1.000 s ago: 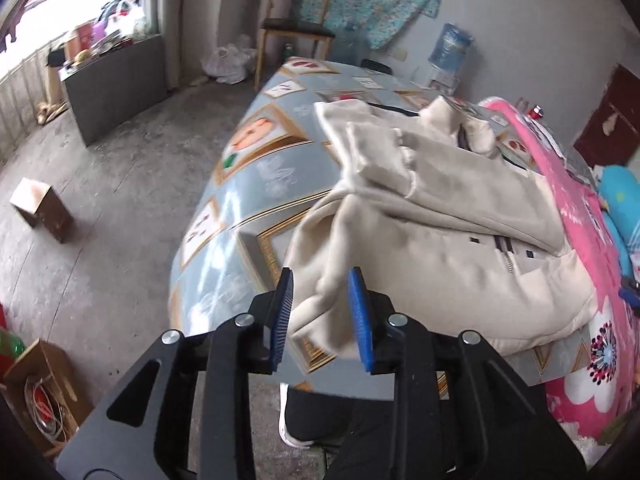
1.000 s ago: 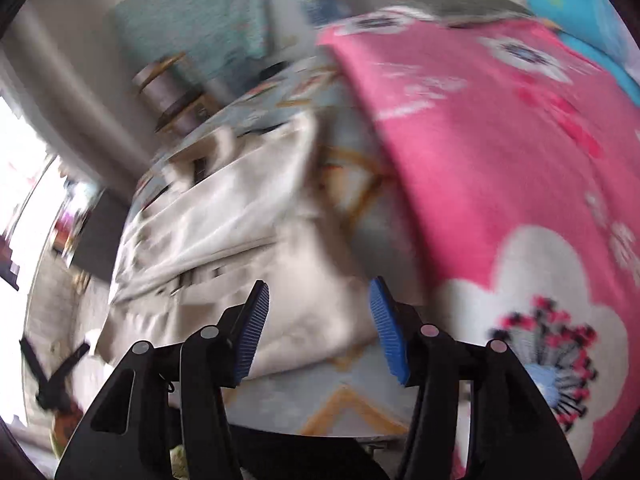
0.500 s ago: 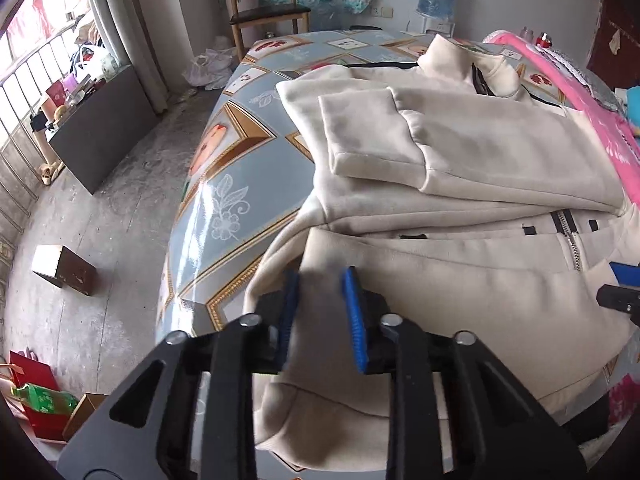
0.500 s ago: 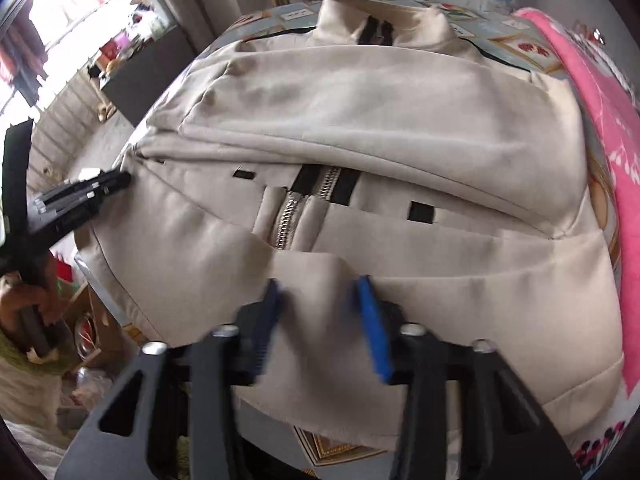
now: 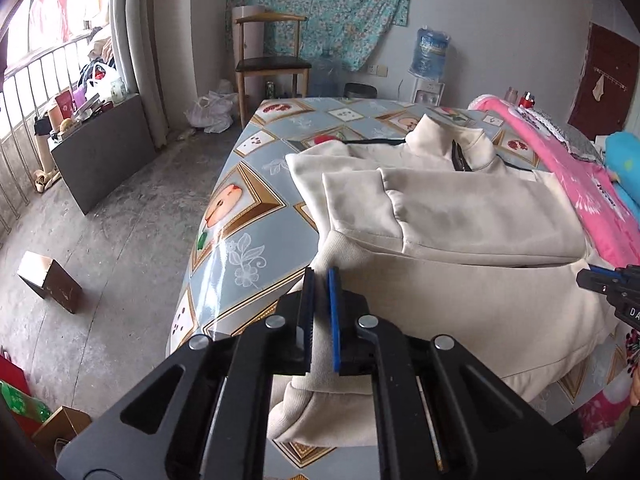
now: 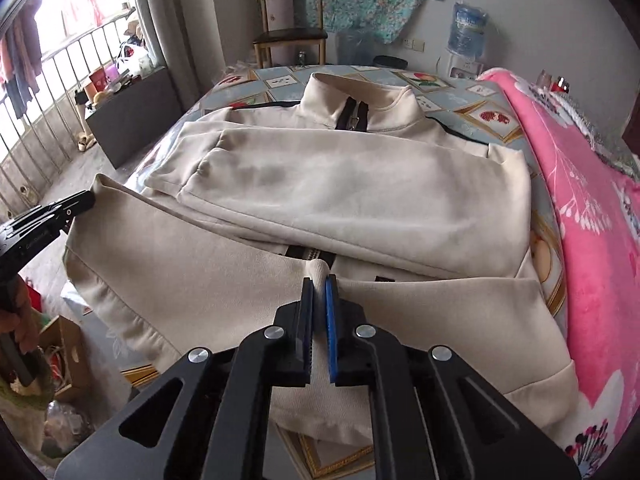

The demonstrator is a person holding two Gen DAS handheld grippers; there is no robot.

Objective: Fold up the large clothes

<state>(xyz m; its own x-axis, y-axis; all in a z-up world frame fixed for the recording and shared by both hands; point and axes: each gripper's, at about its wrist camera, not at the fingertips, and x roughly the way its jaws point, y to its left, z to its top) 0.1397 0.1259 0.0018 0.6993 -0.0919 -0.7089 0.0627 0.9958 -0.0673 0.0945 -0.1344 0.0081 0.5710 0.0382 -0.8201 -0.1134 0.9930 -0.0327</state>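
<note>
"DA" on right tongs [image 5: 612,284], cut off

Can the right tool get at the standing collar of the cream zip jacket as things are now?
Probably not at once. The right tool is shut on the near hem of the cream zip jacket, and the collar lies at the far end. Nothing blocks the way; it must first let go.

The floor [image 5: 100,240] is bare grey concrete. A wooden chair [image 5: 272,64] stands at the pale wall under a floral cloth [image 5: 320,4]. Daylight enters through a barred window [image 5: 36,80].
</note>
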